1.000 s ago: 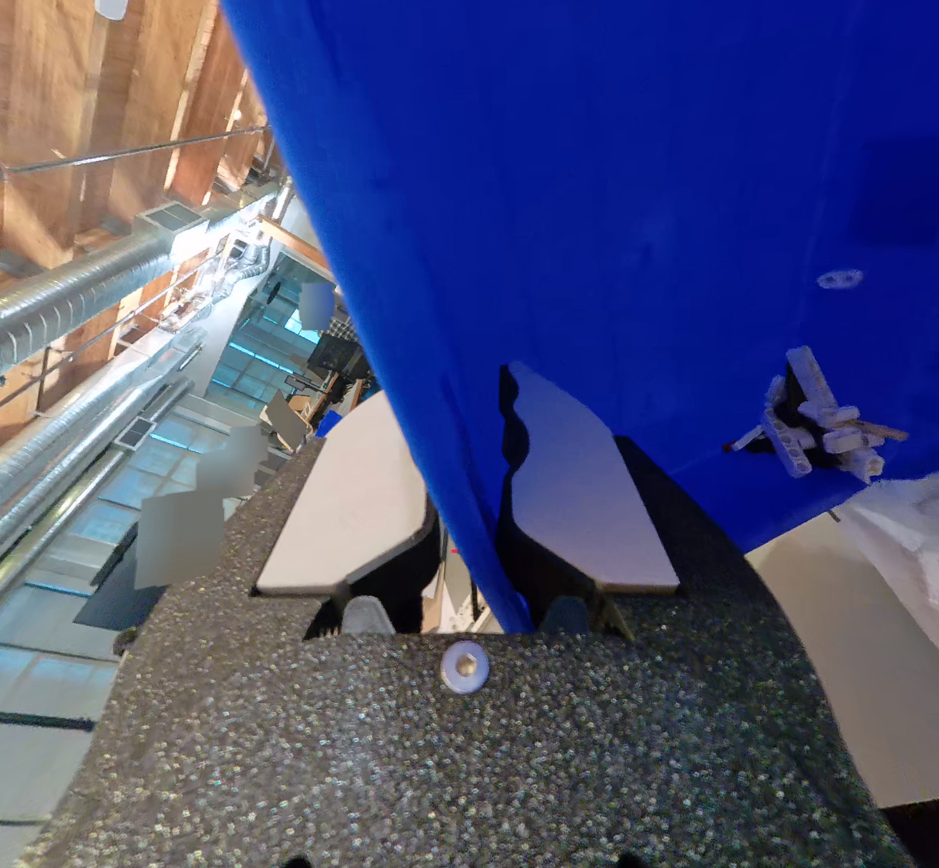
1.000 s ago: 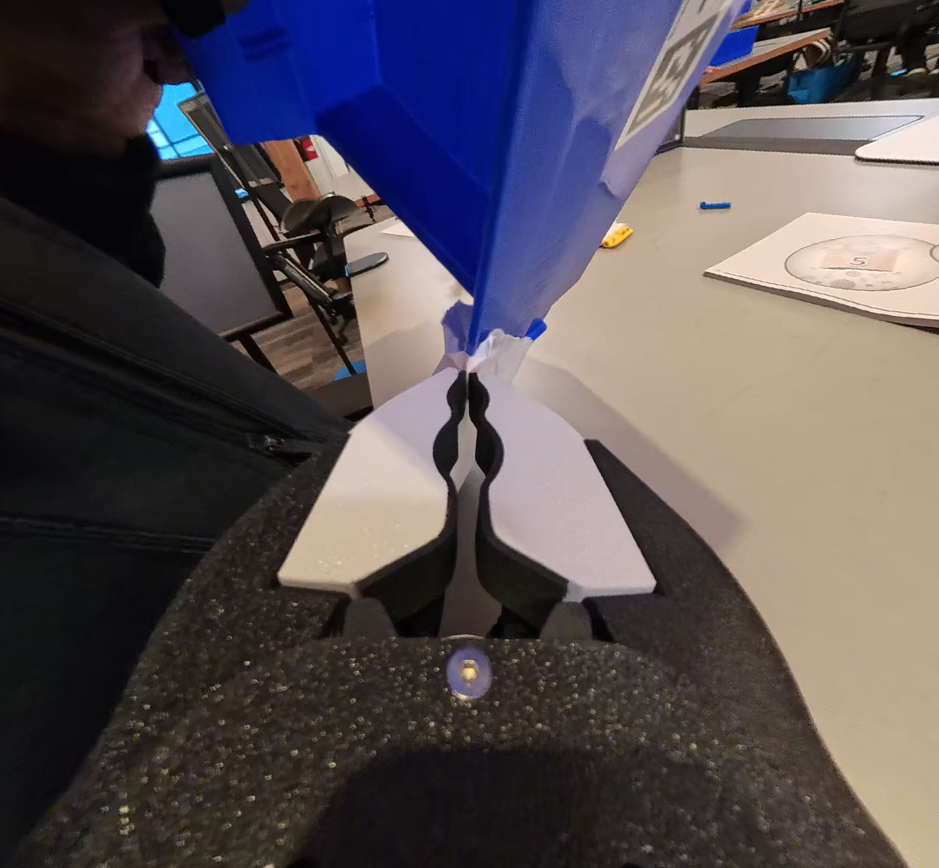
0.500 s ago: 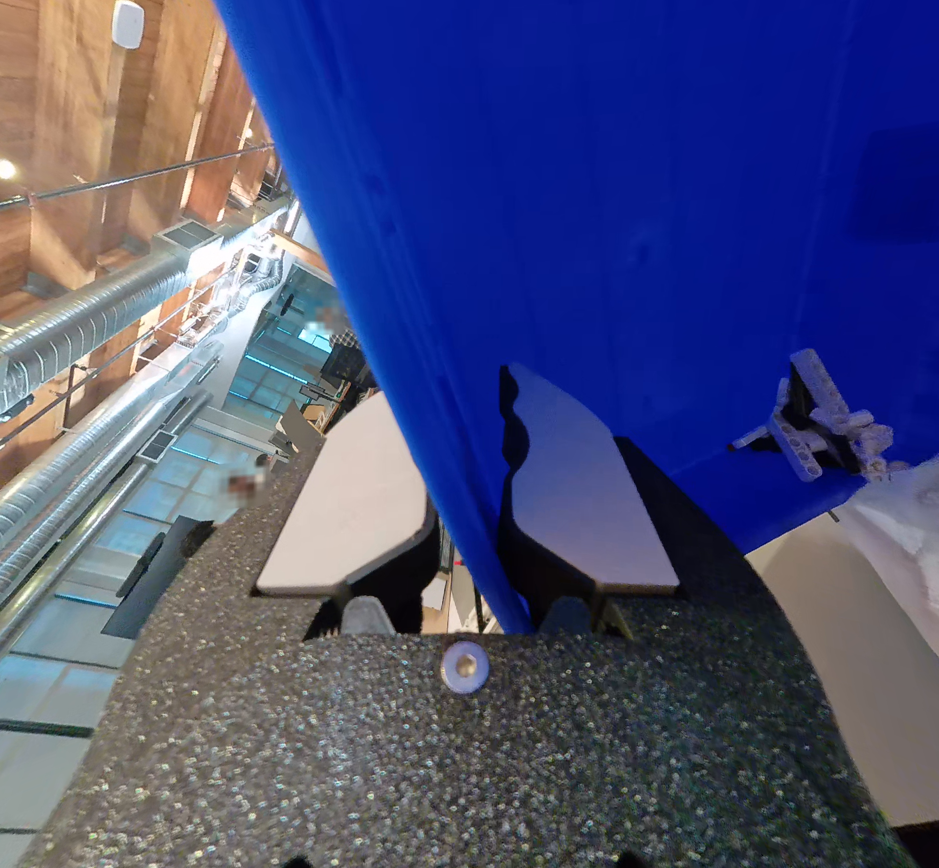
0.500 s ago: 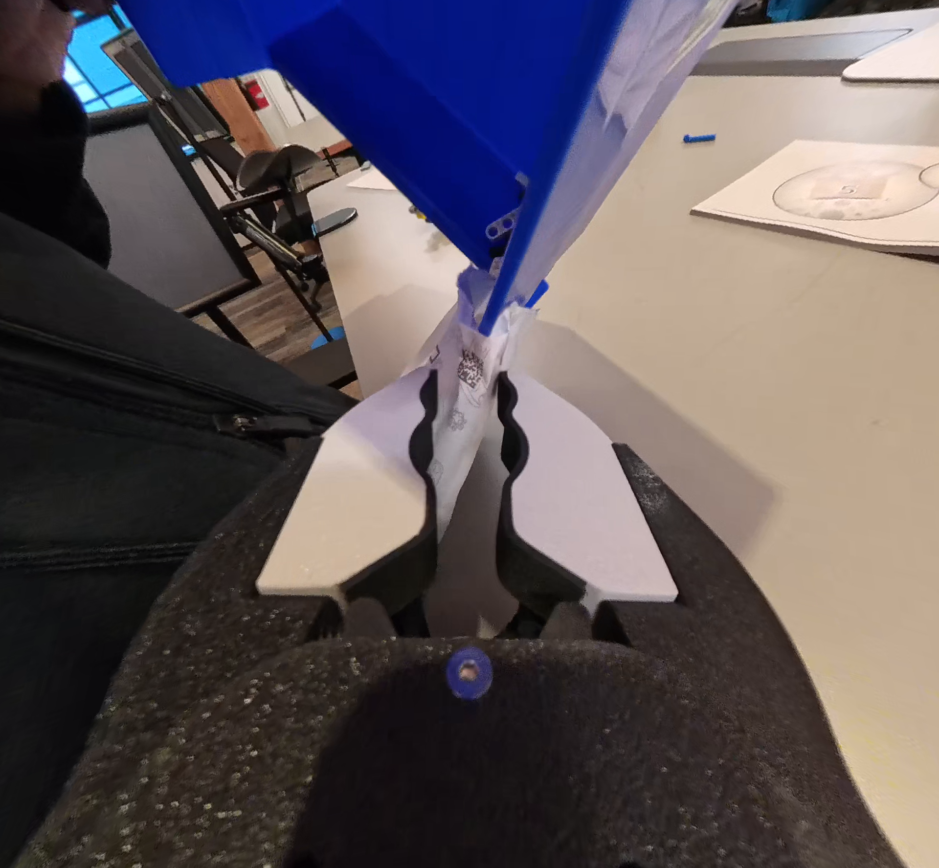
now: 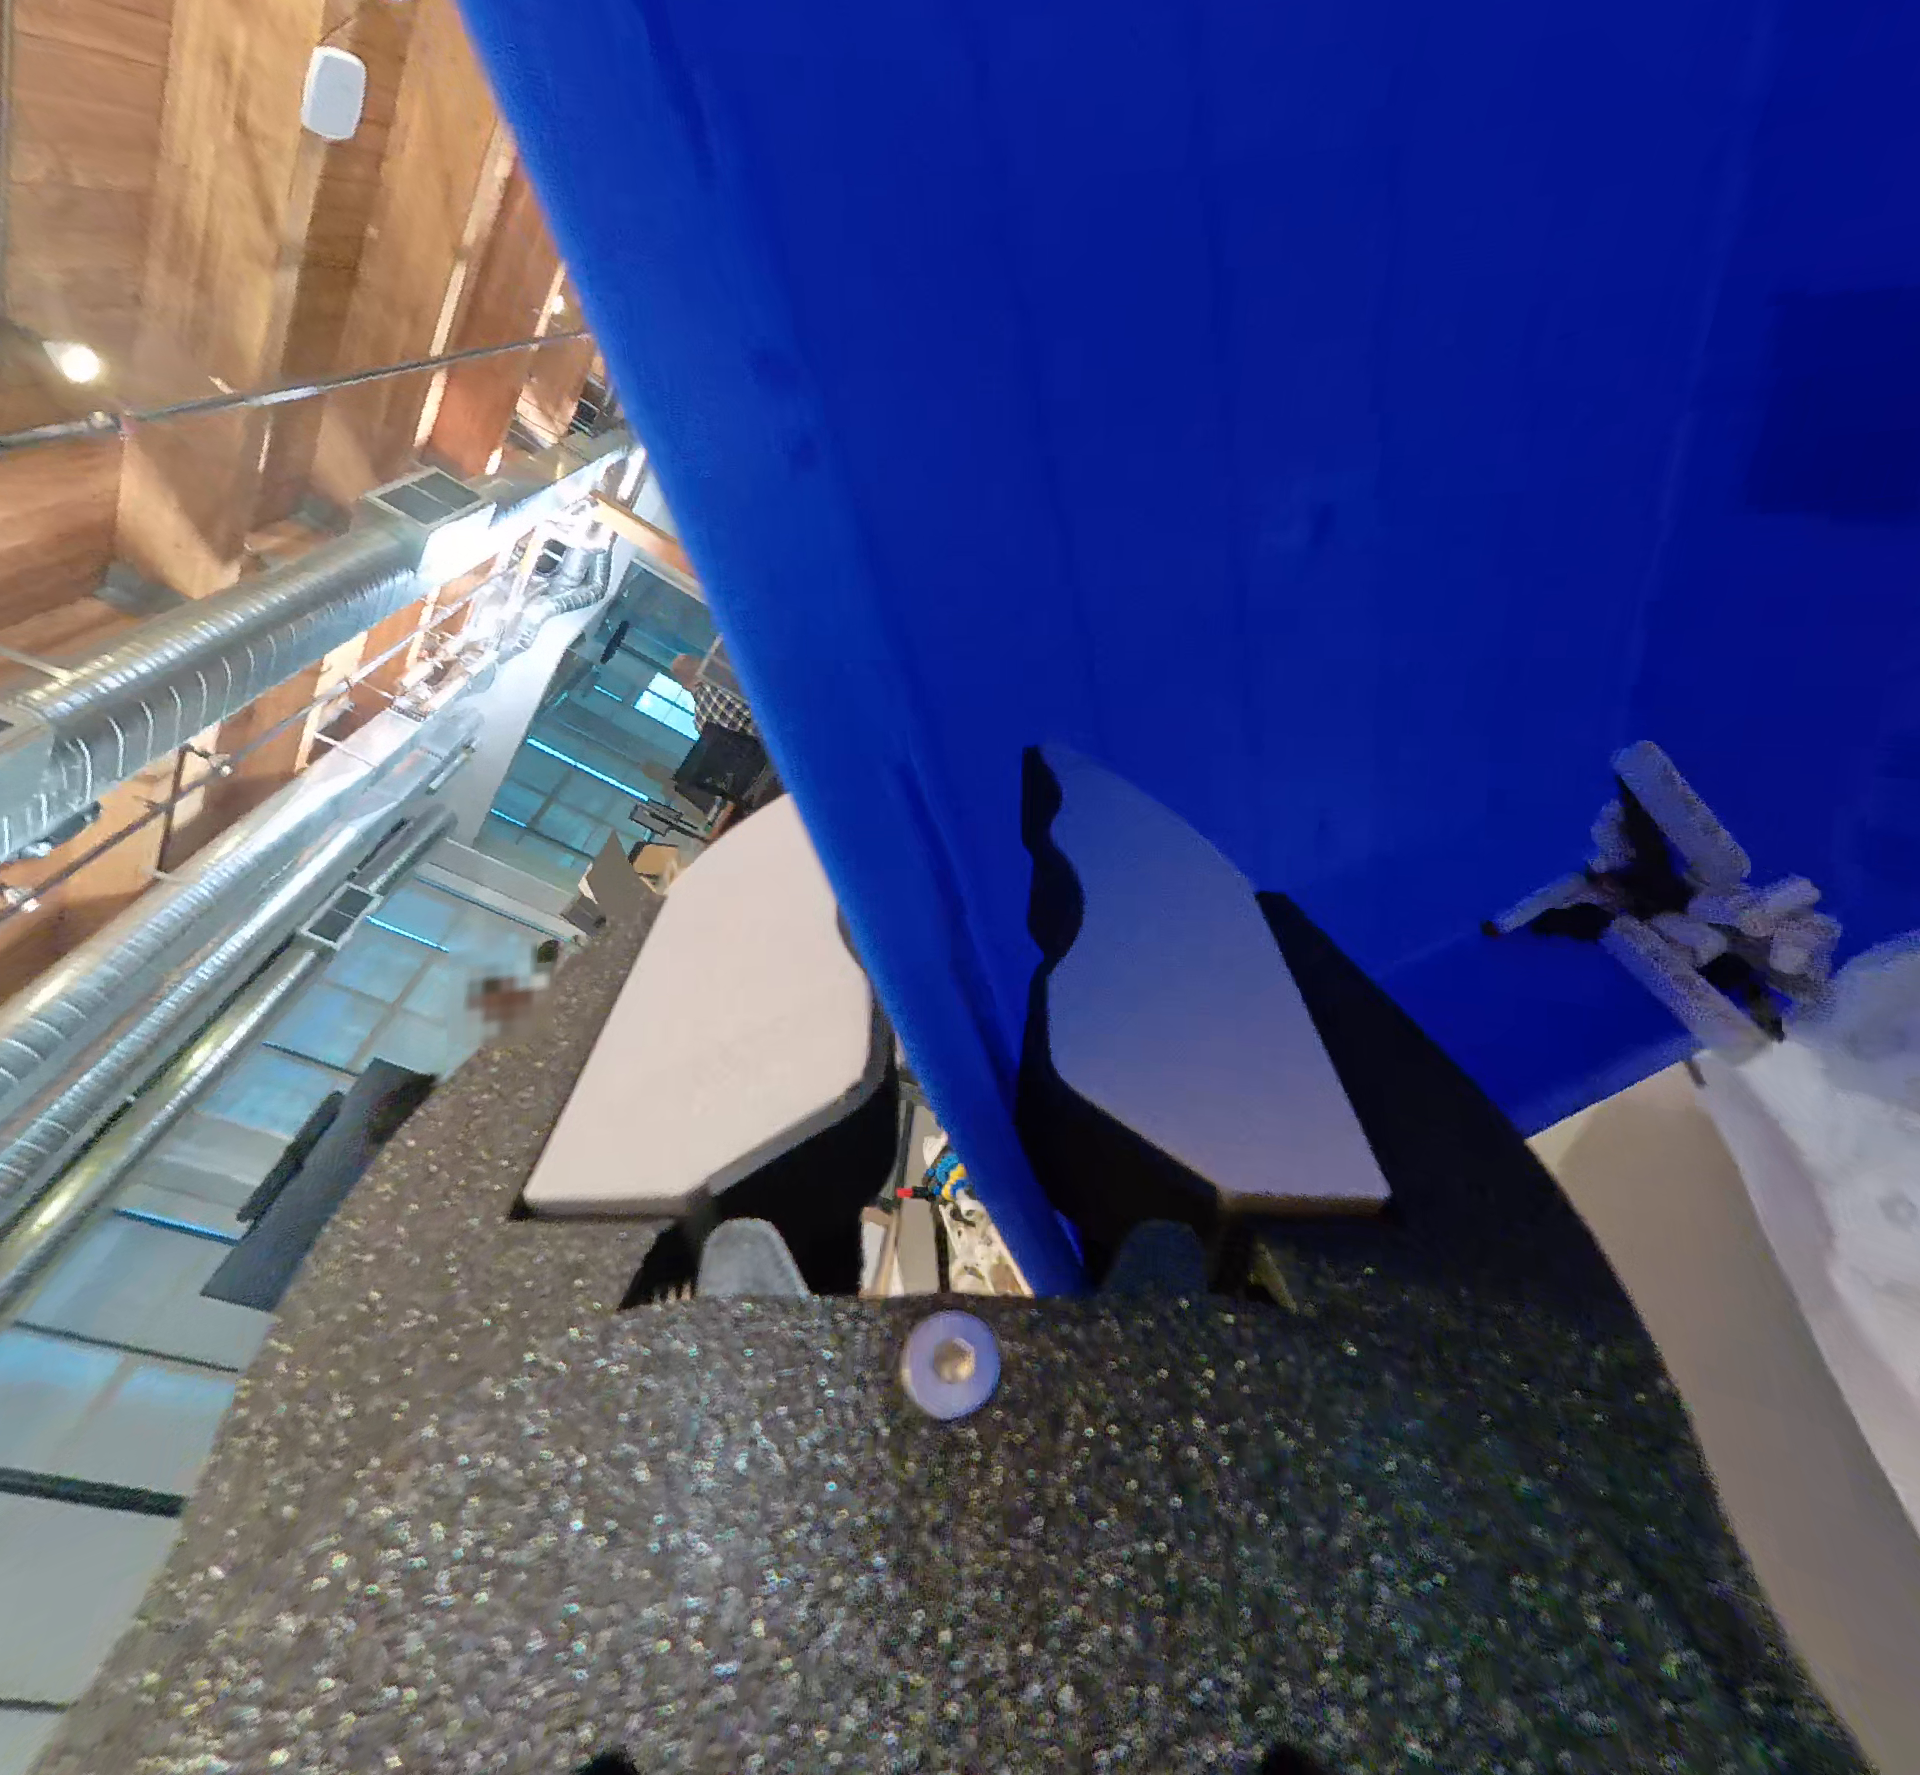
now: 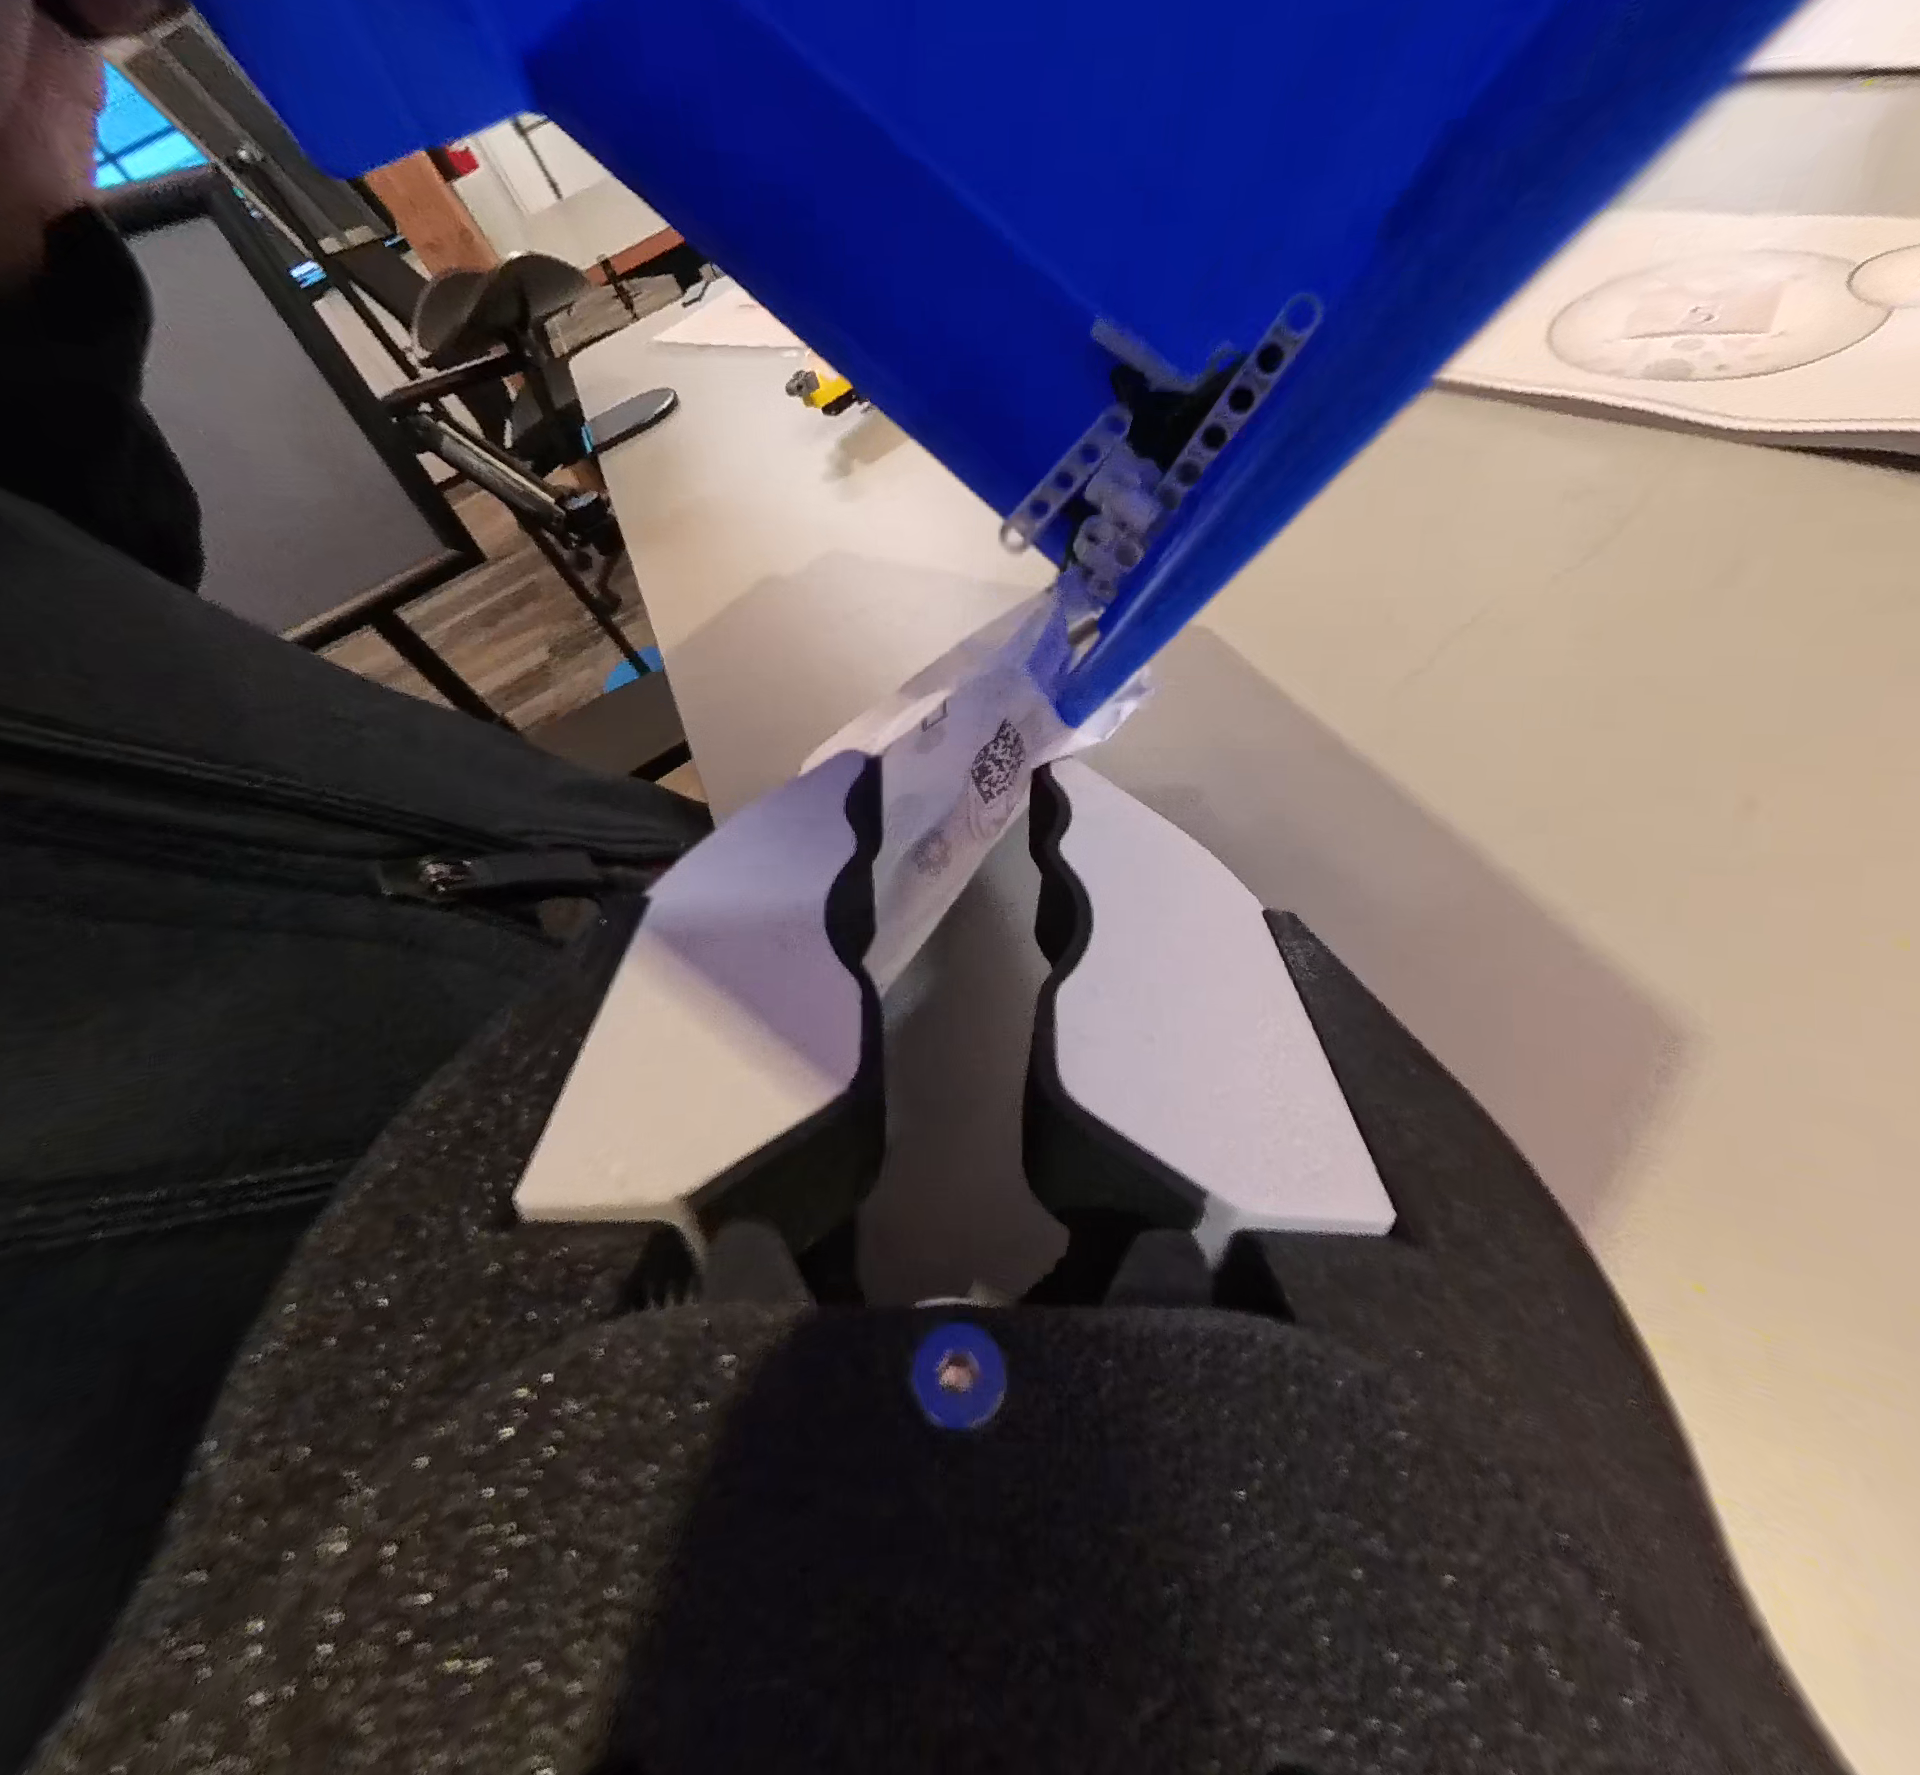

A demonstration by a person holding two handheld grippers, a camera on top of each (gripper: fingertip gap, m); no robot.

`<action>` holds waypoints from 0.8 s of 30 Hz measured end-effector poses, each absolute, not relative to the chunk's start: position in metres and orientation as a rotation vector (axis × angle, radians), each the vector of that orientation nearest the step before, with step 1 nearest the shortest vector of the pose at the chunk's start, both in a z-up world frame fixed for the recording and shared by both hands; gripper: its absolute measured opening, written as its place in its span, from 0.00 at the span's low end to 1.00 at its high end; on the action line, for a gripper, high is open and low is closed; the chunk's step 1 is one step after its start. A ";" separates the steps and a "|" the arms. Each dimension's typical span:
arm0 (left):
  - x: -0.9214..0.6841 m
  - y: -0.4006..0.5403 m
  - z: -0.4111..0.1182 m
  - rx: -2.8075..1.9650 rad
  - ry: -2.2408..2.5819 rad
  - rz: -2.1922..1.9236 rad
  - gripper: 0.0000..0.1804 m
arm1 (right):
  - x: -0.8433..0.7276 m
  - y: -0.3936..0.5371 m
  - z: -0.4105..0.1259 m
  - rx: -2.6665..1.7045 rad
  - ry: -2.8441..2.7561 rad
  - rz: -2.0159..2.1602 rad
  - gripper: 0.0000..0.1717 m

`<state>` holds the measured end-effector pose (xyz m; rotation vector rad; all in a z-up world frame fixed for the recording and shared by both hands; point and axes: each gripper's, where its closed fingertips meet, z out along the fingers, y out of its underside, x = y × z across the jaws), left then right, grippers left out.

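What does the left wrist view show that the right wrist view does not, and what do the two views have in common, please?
Only the left wrist view shows the wooden ceiling, the silver ducts, and the left gripper with a wall of the blue bin between its fingers. Only the right wrist view shows the grey table, a printed sheet, a dark jacket, and the right gripper, open around a white printed bag. Both show the tilted bin and its grey building pieces.
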<state>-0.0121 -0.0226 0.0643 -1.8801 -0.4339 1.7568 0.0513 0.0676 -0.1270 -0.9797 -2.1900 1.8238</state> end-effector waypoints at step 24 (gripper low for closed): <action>-0.063 -0.019 0.015 -1.809 -0.465 1.559 0.14 | 0.026 0.102 -0.149 -1.226 -2.216 1.591 0.16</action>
